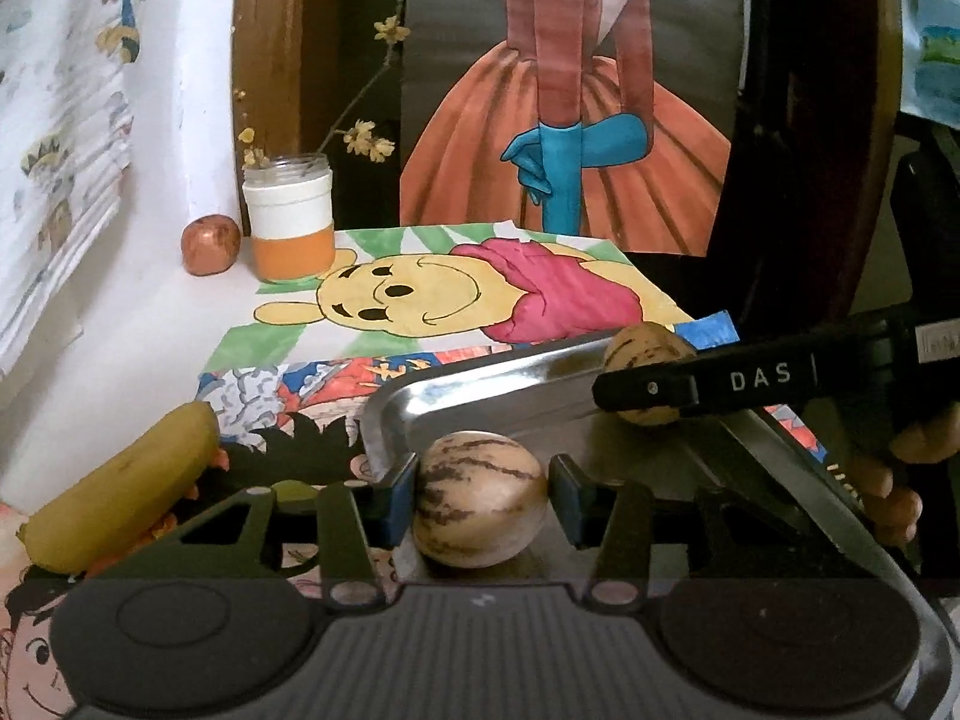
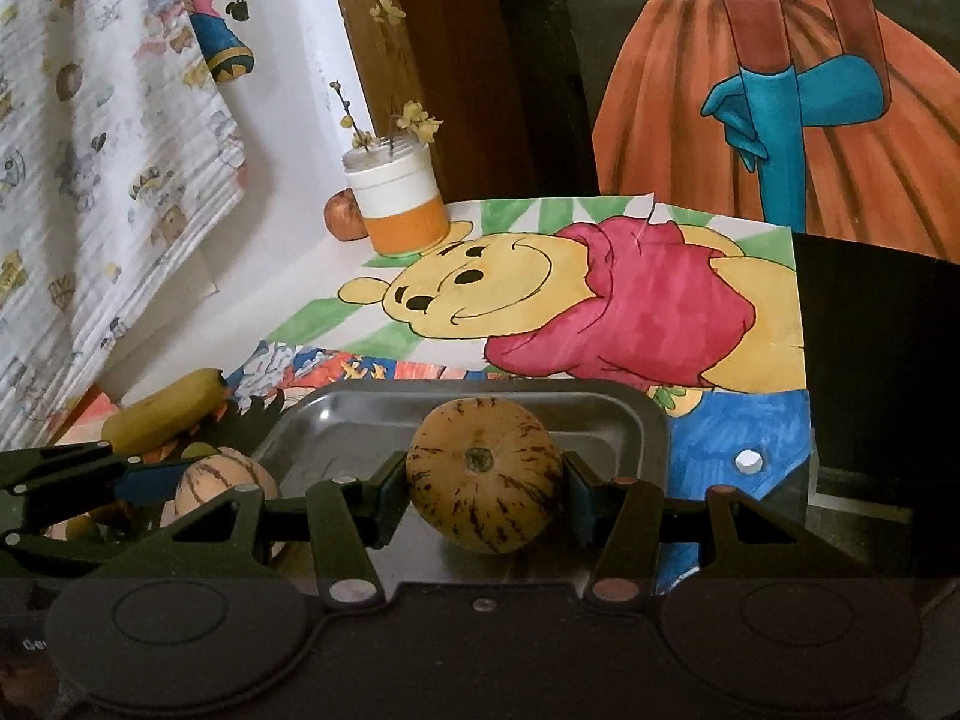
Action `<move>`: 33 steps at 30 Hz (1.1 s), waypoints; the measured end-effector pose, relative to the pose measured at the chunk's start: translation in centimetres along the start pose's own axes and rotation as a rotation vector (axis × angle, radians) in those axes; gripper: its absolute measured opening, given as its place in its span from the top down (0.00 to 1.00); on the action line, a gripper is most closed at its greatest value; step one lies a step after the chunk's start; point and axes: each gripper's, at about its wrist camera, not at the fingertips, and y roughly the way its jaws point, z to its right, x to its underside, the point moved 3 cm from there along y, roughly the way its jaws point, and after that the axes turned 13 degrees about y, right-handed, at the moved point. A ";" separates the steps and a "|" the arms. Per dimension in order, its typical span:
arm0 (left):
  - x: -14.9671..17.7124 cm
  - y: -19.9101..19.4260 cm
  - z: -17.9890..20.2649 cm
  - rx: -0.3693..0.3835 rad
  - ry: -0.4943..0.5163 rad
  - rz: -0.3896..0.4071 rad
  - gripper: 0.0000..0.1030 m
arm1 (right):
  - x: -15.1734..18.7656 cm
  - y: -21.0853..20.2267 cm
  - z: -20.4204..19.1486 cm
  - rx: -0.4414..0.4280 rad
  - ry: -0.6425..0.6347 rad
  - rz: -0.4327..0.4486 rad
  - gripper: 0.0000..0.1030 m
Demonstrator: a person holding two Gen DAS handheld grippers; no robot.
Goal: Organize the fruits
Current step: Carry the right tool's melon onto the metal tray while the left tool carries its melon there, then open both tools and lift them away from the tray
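Colourful cartoon drawings cover the table under me, with more pinned on the wall behind. On them sits a shiny metal tray, and both striped melons I am handling are at it. My right gripper has its fingers closed on one melon, stem end facing the camera, over the middle of the tray. My left gripper is closed on the other melon, at the tray's near left corner; I cannot tell whether either fruit rests on the metal yet.

To place them well, I judge each should be lowered until it sits flat on the tray floor, well apart from the other, before the fingers part slowly. Round fruit may roll, so I would release one at a time and watch it settle.

Outward from the tray, a banana lies on the drawings to the left. Far back, a small reddish apple sits beside a white and orange jar holding a flowering twig.
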 end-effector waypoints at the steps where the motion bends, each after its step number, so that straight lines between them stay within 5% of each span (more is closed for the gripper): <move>1: 0.0 0.0 0.0 0.000 0.000 -0.001 0.50 | 0.0 0.0 0.0 0.003 -0.002 0.000 0.47; 10: -0.1 -0.7 -0.1 0.003 -0.009 0.016 0.48 | 0.2 -0.3 -0.1 0.011 0.006 0.003 0.45; 16: 0.1 -2.5 -0.7 -0.010 -0.044 0.035 0.36 | 0.4 -1.6 -0.8 0.002 0.011 0.016 0.35; 24: 1.1 -8.4 -2.3 -0.083 -0.155 0.071 0.13 | 1.9 -5.9 -3.3 -0.004 -0.006 0.064 0.16; 33: 4.0 -15.8 -3.1 -0.153 -0.255 0.090 0.00 | 5.3 -12.1 -7.8 -0.020 -0.053 0.116 0.03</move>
